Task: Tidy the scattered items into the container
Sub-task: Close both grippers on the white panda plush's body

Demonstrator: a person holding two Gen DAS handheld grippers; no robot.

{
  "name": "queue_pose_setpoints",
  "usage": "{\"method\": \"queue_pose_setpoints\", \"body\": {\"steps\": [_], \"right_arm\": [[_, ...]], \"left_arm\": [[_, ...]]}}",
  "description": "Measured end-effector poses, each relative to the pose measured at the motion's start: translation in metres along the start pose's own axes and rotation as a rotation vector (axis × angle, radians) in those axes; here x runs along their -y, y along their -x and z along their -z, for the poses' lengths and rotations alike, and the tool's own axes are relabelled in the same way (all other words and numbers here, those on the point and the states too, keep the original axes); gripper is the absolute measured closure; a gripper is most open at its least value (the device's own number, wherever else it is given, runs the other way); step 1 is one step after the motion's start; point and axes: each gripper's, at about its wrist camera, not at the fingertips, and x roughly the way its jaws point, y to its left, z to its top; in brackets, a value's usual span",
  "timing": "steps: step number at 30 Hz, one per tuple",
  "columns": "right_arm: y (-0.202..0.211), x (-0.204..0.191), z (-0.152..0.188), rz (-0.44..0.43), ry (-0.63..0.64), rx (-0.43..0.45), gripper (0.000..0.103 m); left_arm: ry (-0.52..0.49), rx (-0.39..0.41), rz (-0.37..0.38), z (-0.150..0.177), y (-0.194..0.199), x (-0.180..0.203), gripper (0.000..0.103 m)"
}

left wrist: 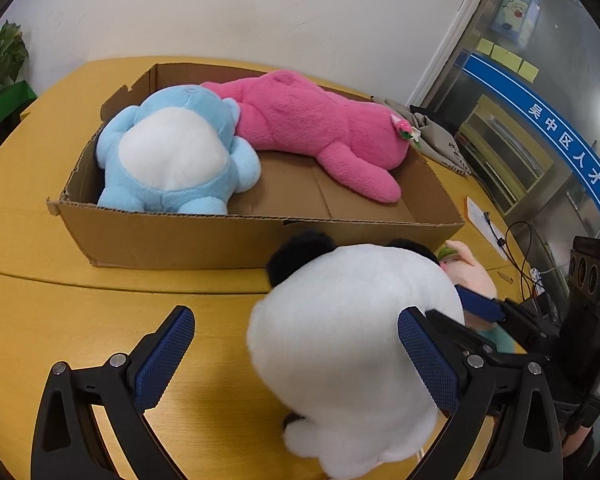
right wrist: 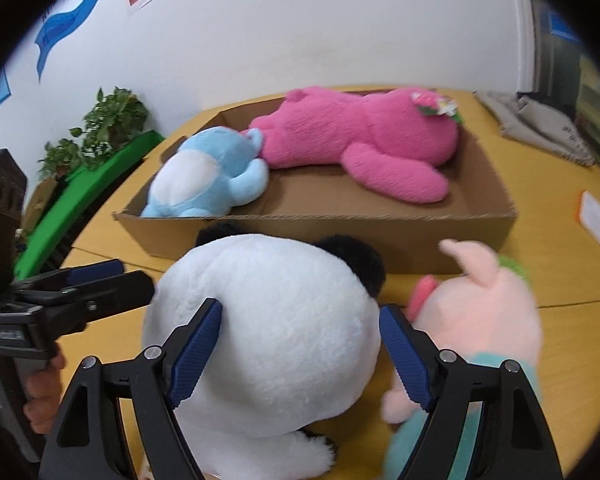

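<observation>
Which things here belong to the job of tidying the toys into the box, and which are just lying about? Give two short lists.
Part of the job:
- cardboard box
- blue toy and pink toy, already in the box
- panda toy, on the table
- pig toy, on the table

Just lying about:
- grey cloth bag
- potted plant
- papers

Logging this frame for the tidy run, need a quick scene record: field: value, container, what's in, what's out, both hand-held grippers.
container: open cardboard box on yellow table
in box: blue plush, pink plush
outside box: panda plush and pink pig plush, on the table in front of the box
left hand-held gripper: open, panda partly between the jaws
right hand-held gripper: open, jaws astride the panda's white body
left to do: panda, pig
</observation>
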Motion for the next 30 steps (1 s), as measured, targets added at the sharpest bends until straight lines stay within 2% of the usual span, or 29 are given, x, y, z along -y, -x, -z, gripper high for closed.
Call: {"method": "queue_pose_setpoints", "body": {"steps": [3,8,11,14,15,17,18,23,25,27,30], "right_arm": [[-0.005,-0.007,0.004,-0.073,-0.016,-0.013,0.022],[0.007,-0.014,0.002,-0.048,0.029,0.001,0.021],[0.016,-0.017,0.004,-0.037,0.110,-0.022,0.021],[0.017,-0.025,0.015,-0.060,0.191,-0.069,0.020],[0.014,-0.028,0.020,-0.062,0.211,-0.087,0.019],[0.006,-0.030,0.025,-0.045,0.208,-0.096,0.019],[0.002,-0.027,0.026,-0.052,0.183,-0.094,0.019],[-0.014,-0.011,0.030,-0.155,0.117,-0.092,0.017],[-0.014,-0.012,0.033,-0.163,0.113,-0.078,0.019],[-0.010,-0.011,0.036,-0.185,0.095,-0.069,0.031],[0.000,-0.006,0.037,-0.211,0.067,-0.046,0.041]], "left_arm": [[0.016,-0.009,0.031,0.002,-0.001,-0.011,0.000],[0.022,-0.023,0.082,0.006,0.000,-0.019,0.000],[0.020,-0.031,0.106,0.007,-0.002,-0.019,0.000],[0.032,-0.048,0.146,0.007,-0.009,-0.019,0.001],[0.037,-0.058,0.163,0.007,-0.012,-0.019,0.004],[0.055,-0.078,0.210,0.007,-0.018,-0.019,0.019],[0.060,-0.078,0.229,0.007,-0.018,-0.019,0.022],[0.037,-0.086,0.229,0.007,-0.017,-0.017,0.032],[0.037,-0.080,0.230,0.009,-0.015,-0.017,0.034],[0.032,-0.073,0.230,0.010,-0.011,-0.014,0.036],[-0.002,-0.058,0.213,0.009,0.001,-0.003,0.038]]}}
